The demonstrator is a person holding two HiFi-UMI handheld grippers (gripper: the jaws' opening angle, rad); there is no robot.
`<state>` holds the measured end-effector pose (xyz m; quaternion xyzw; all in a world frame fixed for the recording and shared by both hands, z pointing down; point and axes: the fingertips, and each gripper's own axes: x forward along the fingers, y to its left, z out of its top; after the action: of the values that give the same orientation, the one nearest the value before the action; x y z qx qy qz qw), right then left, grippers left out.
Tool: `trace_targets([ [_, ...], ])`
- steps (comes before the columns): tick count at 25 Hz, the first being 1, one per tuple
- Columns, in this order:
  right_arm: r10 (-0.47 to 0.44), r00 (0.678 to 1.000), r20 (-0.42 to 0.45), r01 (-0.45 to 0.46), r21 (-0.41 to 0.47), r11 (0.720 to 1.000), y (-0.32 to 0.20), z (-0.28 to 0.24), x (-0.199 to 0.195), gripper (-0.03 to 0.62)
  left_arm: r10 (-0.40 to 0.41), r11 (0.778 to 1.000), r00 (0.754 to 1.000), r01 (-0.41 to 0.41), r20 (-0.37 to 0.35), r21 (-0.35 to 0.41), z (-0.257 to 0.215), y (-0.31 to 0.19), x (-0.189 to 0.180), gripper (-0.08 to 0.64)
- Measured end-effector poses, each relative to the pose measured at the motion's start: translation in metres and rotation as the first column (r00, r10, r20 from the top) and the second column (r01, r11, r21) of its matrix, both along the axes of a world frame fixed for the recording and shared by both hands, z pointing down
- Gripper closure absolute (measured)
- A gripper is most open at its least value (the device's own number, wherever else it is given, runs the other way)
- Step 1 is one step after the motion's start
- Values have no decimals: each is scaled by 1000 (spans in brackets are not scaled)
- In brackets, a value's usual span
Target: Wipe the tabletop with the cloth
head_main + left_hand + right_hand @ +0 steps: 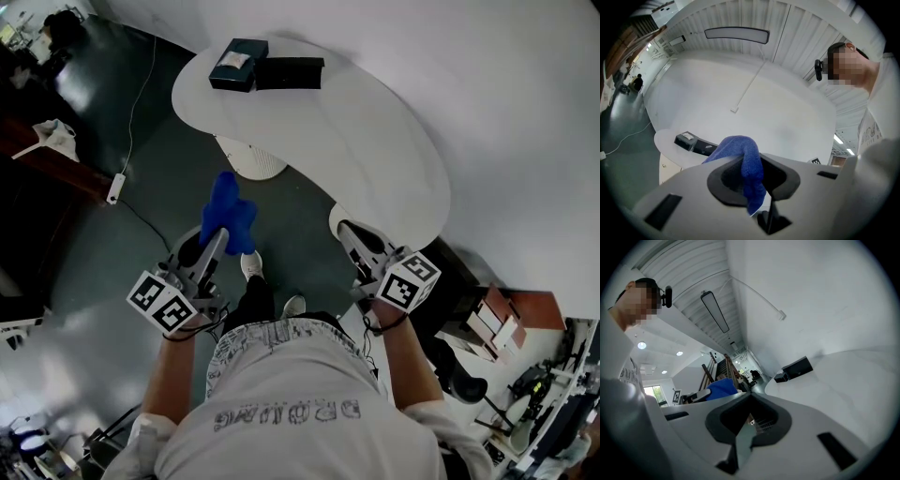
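Now the left gripper [217,242] has its fingers clamped on the cloth [230,208], which bunches beyond their tips; the right gripper [354,234] holds its fingers together, empty. Dragged across the surface [375,141], the cloth may slip free.

A blue cloth [230,214] is clamped at the tip of the left hand-held gripper [217,239] and held over the dark floor [141,272], short of the white bench [375,141]. The right hand-held gripper [352,234] is held at its near edge. Two dark boxes [238,64] are set touching at its far end.
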<state>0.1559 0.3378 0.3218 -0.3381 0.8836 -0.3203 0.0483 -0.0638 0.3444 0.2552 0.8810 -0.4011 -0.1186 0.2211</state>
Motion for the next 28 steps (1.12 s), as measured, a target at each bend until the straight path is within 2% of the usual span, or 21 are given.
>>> trace_targets([
  [12,10,1000,-1,-10,-30,999,-52,8,-36,584,27,999,1000,-27,-11,-27,12,-58,-28,489],
  [17,20,1000,-9,-21,-42,999,-80,10,-56,584,42,998,999,-42,-18,-40,17,-90,-48,489],
  [22,31,999,-17,-31,-58,998,-127,12,-92,584,62,997,998,-63,-24,-48,20,-142,-80,489],
  [28,38,999,-28,-40,-54,998,-142,6,-105,584,79,996,996,-80,-32,-45,18,-159,-92,489],
])
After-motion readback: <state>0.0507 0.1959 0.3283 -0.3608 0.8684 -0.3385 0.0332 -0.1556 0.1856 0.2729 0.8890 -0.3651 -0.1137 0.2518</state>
